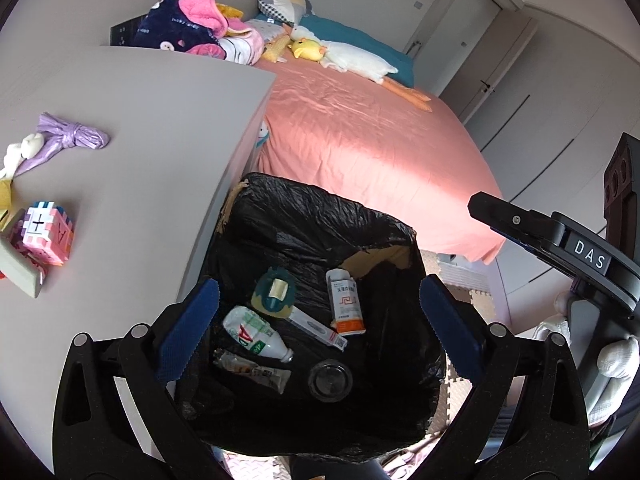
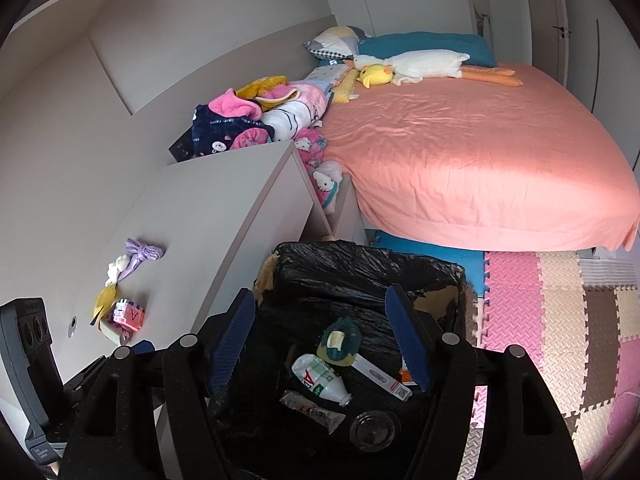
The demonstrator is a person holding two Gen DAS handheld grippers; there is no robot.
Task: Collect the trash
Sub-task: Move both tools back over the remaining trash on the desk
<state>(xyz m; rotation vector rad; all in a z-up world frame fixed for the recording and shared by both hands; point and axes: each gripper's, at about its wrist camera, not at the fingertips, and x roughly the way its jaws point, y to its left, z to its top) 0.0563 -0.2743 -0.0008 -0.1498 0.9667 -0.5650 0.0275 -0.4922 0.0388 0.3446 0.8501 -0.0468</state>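
Note:
A bin lined with a black bag (image 1: pixel 320 216) (image 2: pixel 360 264) stands on the floor between the grey desk and the bed. Inside lie a white bottle (image 1: pixel 256 334) (image 2: pixel 320 380), an orange-and-white box (image 1: pixel 346 304), a wrapper (image 1: pixel 252 370) (image 2: pixel 312 410), a teal item (image 1: pixel 274 294) (image 2: pixel 340 340), a long white box (image 2: pixel 382 378) and a round lid (image 1: pixel 330 380) (image 2: pixel 374 430). My left gripper (image 1: pixel 318 332) is open and empty above the bin. My right gripper (image 2: pixel 322 344) is open and empty above it too. A knotted purple bag (image 1: pixel 68 142) (image 2: pixel 138 256) lies on the desk.
The grey desk (image 1: pixel 160 120) (image 2: pixel 208 208) also holds a pink block toy (image 1: pixel 46 236) (image 2: pixel 128 314) and a white plush. A bed with a pink sheet (image 1: pixel 360 132) (image 2: pixel 480 152) carries plush toys and clothes. Foam mats (image 2: pixel 560 320) cover the floor.

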